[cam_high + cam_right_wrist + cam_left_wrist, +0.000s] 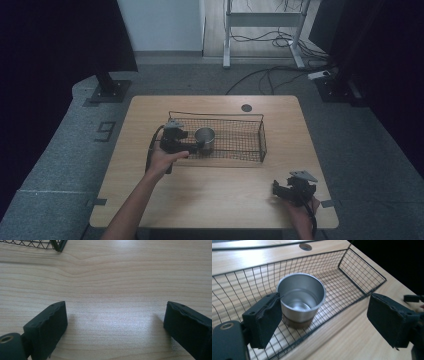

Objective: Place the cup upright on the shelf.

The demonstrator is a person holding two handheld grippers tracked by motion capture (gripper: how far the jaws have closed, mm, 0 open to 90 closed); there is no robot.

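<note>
Left gripper spread wide beside metal cup, pads clear of it.
Cup stands upright inside wire basket, near its left end (one jaw sits just beside the cup wall, maybe brushing it; can't tell). Right gripper also spread, nothing between its jaws, low over bare wooden table, well apart from the basket.

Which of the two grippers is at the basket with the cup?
The left gripper: it reaches over the wire basket's near rim beside the steel cup, jaws open. The right gripper rests apart near the table's front right corner.
</note>
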